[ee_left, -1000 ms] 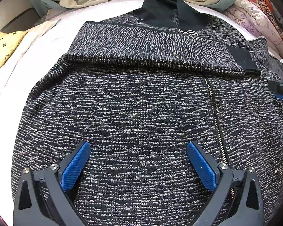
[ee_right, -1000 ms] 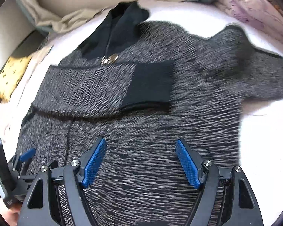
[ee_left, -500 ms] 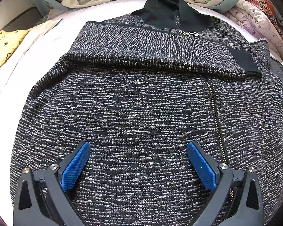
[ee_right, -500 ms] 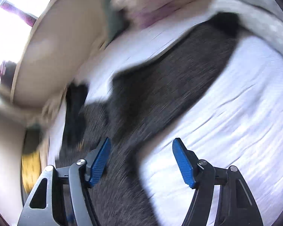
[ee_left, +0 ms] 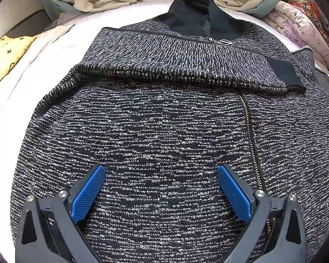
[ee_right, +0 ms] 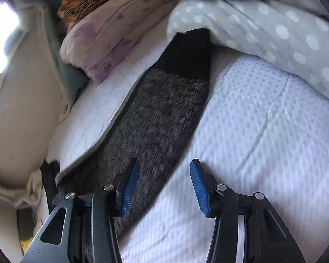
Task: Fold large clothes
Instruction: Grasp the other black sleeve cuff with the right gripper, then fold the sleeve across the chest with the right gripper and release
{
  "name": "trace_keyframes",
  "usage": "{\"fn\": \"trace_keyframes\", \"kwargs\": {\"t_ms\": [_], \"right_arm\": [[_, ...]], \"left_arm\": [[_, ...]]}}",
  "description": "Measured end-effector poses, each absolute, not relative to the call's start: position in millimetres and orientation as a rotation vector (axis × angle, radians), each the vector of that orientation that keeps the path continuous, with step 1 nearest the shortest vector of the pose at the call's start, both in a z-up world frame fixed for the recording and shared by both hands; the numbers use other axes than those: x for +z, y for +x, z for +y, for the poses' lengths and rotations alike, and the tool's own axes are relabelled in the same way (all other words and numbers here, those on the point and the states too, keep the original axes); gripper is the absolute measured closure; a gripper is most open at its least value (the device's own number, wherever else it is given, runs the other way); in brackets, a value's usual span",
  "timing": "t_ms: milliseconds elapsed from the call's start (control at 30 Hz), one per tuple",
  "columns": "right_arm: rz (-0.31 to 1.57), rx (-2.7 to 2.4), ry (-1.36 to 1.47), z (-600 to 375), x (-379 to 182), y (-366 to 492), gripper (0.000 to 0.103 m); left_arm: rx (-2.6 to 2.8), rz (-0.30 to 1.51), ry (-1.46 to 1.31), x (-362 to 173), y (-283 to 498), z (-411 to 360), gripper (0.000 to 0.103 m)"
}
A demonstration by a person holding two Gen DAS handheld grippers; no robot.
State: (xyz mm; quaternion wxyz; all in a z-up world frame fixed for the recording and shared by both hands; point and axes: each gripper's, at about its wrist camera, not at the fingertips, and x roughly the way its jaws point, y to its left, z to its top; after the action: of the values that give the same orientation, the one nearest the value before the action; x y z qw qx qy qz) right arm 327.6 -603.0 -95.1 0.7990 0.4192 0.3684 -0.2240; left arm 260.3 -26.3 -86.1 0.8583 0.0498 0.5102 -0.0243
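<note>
- Grey-black knit jacket (ee_left: 164, 120) lies flat on the white bed cover (ee_left: 15, 92), front up, black collar (ee_left: 199, 13) at the far end.
- One sleeve (ee_left: 175, 65) folded across the jacket's chest, just below the collar, black cuff (ee_left: 283, 72) at the right.
- Left gripper (ee_left: 161, 188) hovers over the jacket's lower body, jaws wide apart, nothing between the pads.
- Right gripper (ee_right: 162, 186) out over the jacket's other sleeve (ee_right: 160, 118), which lies stretched on the bed cover; jaws have just been closing, about half apart, gripping nothing; sleeve edge lies under the gap.
- Dotted quilt (ee_right: 263, 22) covers that sleeve's cuff end.
</note>
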Motion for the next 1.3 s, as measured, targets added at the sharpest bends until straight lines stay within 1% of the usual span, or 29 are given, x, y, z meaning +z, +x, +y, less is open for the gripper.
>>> {"fn": "trace_keyframes", "kwargs": {"t_ms": [33, 167, 433, 467, 533, 567, 633, 733, 833, 967, 1033, 1200, 1300], "right_arm": [[0.78, -0.479, 0.911, -607.1, -97.6, 329.9, 0.057], [0.723, -0.473, 0.918, -624.9, -107.7, 341.5, 0.062], [0.658, -0.474, 0.866, -641.6, -109.1, 367.3, 0.063], [0.654, -0.473, 0.861, -642.4, -109.2, 369.0, 0.065], [0.671, -0.476, 0.839, -643.2, -107.1, 372.8, 0.082], [0.685, -0.473, 0.827, -643.6, -106.2, 374.7, 0.097], [0.703, -0.461, 0.815, -643.7, -103.6, 375.8, 0.098], [0.68, -0.452, 0.792, -636.1, -87.1, 375.9, 0.098], [0.677, -0.432, 0.671, -612.9, -55.5, 381.2, 0.099], [0.671, -0.36, 0.444, -553.3, -4.9, 379.0, 0.099], [0.665, -0.32, 0.38, -521.8, 12.9, 373.5, 0.099], [0.668, -0.187, 0.272, -437.2, 41.2, 366.1, 0.099], [0.705, -0.109, 0.191, -382.5, 40.2, 369.6, 0.099]], "left_arm": [[-0.05, 1.069, 0.105, -86.1, 260.1, -26.6, 0.0], [-0.05, 1.061, 0.106, -86.8, 259.2, -27.4, 0.0], [-0.062, 1.056, 0.107, -87.5, 259.5, -24.8, 0.0], [-0.063, 1.054, 0.108, -87.6, 260.0, -24.8, 0.0], [-0.063, 1.054, 0.107, -87.8, 262.0, -25.1, 0.0], [-0.063, 1.053, 0.106, -87.9, 262.7, -25.1, 0.0], [-0.062, 1.053, 0.106, -87.8, 264.2, -25.8, 0.0], [-0.063, 1.057, 0.104, -87.7, 265.5, -25.9, 0.0], [-0.061, 1.068, 0.1, -87.3, 267.8, -26.6, 0.0], [-0.047, 1.078, 0.089, -87.2, 270.7, -25.5, 0.0], [-0.045, 1.081, 0.085, -87.1, 271.7, -24.4, 0.0], [-0.04, 1.09, 0.077, -87.3, 270.9, -22.4, 0.0], [-0.034, 1.091, 0.074, -87.5, 271.1, -22.3, 0.0]]}}
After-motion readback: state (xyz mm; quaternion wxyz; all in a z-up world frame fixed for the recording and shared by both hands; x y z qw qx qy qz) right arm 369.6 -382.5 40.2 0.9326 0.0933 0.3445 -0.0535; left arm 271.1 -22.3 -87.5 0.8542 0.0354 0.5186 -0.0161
